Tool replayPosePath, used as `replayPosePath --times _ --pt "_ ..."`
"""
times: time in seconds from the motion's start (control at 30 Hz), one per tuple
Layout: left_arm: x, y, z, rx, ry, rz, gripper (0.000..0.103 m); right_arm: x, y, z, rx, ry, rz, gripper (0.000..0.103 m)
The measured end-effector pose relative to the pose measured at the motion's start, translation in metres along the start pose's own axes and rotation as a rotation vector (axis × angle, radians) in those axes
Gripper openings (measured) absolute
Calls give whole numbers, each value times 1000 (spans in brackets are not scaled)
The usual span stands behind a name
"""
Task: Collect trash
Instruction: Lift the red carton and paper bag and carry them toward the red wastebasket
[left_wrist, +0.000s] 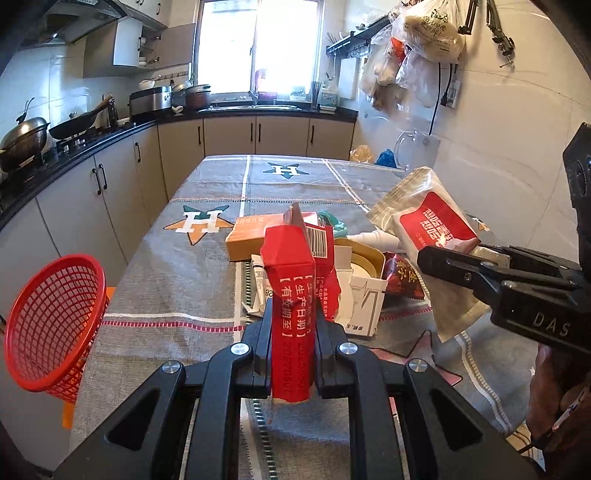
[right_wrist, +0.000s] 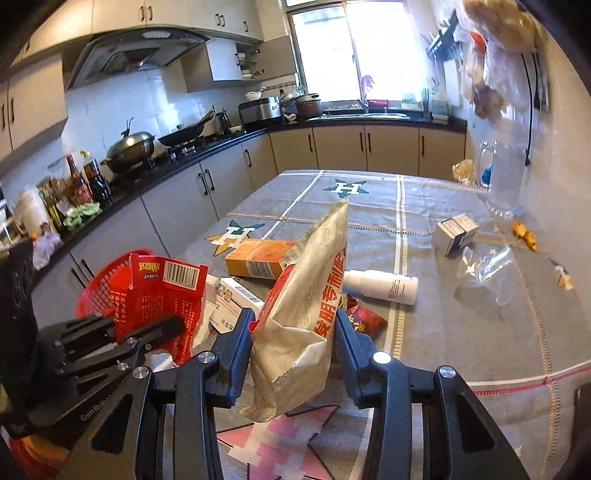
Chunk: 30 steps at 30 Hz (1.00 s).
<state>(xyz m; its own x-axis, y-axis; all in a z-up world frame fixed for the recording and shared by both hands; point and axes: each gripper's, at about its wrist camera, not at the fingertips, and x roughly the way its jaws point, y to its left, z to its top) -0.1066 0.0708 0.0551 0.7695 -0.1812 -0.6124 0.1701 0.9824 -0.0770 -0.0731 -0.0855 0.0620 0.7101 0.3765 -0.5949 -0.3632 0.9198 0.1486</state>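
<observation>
The left gripper (left_wrist: 291, 354) pointed down over the table (left_wrist: 184, 295), its jaws clamped on a flattened red carton (left_wrist: 290, 288) held upright. The right gripper (right_wrist: 293, 347) tilted likewise, its jaws closed on a crumpled beige-and-red pouch (right_wrist: 303, 317) lifted above the pile. One red mesh basket (left_wrist: 51, 325) hung tilted at the table's left edge; what lay inside it could not be told. On the cloth lay one orange box (right_wrist: 255, 258), one white bottle (right_wrist: 384, 286) on its side, one small grey box (right_wrist: 454, 232) and one red wrapper (right_wrist: 364, 319).
</observation>
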Motion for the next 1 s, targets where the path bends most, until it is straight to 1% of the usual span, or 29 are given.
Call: replayPosePath --times 0.5,1.0 --pt "-1 10 -4 -19 -9 18 15 4 19 -6 -127 -16 -136 47" --pt "-7 24 -7 -47 -26 25 15 4 37 -7 -198 -28 -176 47"
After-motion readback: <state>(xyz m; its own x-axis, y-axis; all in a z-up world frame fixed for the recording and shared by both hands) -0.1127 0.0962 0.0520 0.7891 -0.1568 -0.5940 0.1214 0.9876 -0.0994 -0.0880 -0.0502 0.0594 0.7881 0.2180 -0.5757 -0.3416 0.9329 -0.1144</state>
